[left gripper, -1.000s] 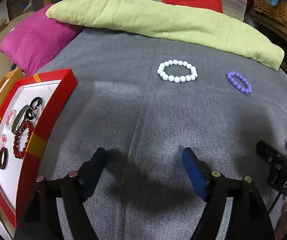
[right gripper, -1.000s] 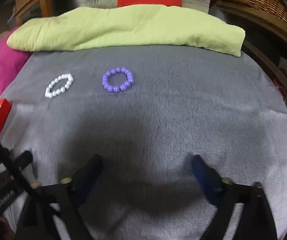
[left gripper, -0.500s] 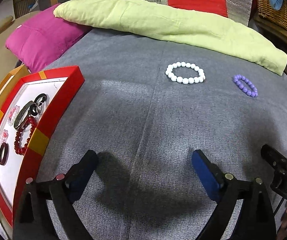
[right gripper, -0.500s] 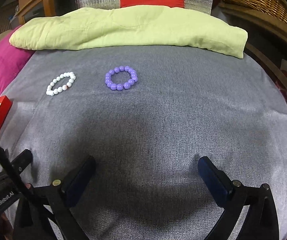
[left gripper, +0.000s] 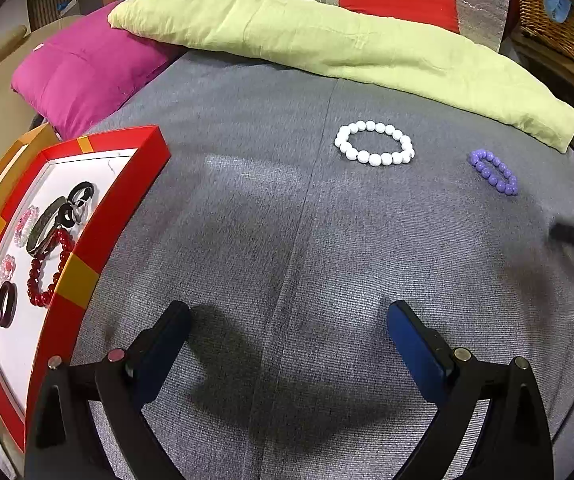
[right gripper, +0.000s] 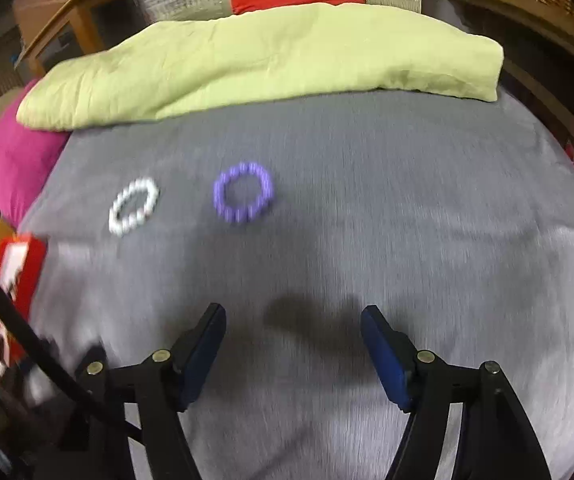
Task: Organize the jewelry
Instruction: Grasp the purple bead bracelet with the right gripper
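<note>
A white bead bracelet (left gripper: 374,143) and a smaller purple bead bracelet (left gripper: 493,171) lie on the grey cloth. They also show in the right wrist view: the white one (right gripper: 134,205) to the left of the purple one (right gripper: 243,192). A red-rimmed tray (left gripper: 123,204) at the left holds several bracelets and rings, among them a dark red bead bracelet (left gripper: 47,268). My left gripper (left gripper: 287,320) is open and empty above the cloth, short of the white bracelet. My right gripper (right gripper: 293,320) is open and empty, short of the purple bracelet.
A long lime-green cushion (left gripper: 327,40) lies across the back of the cloth, a magenta pillow (left gripper: 83,76) at the back left. A wicker basket (left gripper: 559,20) stands at the back right. The tray's corner (right gripper: 15,276) shows at the right view's left edge.
The right gripper has moved forward toward the purple bracelet and its jaws have narrowed; its view is blurred. The left gripper has shifted a little; the bracelets have stayed in place.
</note>
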The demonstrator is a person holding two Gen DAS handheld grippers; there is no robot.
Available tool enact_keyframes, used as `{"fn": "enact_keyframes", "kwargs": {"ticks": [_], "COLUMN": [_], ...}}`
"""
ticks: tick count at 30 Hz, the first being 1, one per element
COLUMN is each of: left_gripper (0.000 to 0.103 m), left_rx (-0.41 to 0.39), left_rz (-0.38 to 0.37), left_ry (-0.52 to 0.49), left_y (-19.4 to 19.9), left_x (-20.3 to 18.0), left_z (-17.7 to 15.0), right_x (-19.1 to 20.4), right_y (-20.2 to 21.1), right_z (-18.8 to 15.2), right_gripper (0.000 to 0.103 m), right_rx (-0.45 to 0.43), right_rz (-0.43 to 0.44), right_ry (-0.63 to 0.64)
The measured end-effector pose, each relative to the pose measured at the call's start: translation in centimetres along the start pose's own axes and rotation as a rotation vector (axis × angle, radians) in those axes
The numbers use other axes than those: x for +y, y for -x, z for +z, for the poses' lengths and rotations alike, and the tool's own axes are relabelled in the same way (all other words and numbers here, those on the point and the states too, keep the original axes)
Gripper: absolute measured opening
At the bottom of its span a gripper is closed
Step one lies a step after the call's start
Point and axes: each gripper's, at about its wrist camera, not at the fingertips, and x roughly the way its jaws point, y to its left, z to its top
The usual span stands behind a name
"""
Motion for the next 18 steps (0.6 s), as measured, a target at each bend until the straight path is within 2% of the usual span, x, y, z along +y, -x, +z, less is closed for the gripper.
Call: {"fn": "enact_keyframes", "kwargs": {"ticks": [1,3,8,10,11,12,14,18], "left_gripper": [0.099,0.099,0.099,0.100,0.100,0.100,0.100,0.100], "left_rx": [0.001,0.004,0.007,0.006,0.006,0.005,0.004,0.000], "left_rz": [-0.002,-0.004,-0.003,-0.001,0.000,-0.001,-0.002,0.001], "left_ry": [0.000,0.001,0.007,0.007,0.007,0.007,0.007,0.007], "left_y": [0.0,0.0,-0.2,-0.3,-0.3,-0.3,-0.3,-0.2], "left_x": [0.0,0.1,0.2,0.1,0.1,0.2,0.1,0.1], "left_z": [0.0,0.1,0.2,0.2,0.2,0.2,0.2,0.0], "right_x": [0.0,0.1,1.4,2.1,2.3,2.5,2.6,1.4], "right_y": [-0.2,-0.9,-3.8,-5.5,-6.4,-6.5,-6.0,-4.3], "right_z": [1.4,3.3,6.5,6.8,6.8,6.6,6.3,4.3], "right_gripper": [0.064,0.049,0.036,0.034,0.022,0.014,0.010,0.010], "right_rx": [0.003,0.025,0.090,0.130,0.160,0.147,0.128,0.089], "right_rz": [-0.007,0.005,-0.026,-0.051,-0.056,-0.076,-0.082,-0.105], "right_ry": [-0.009,-0.030,-0.032,-0.010,-0.001,0.007,0.027,0.058]}}
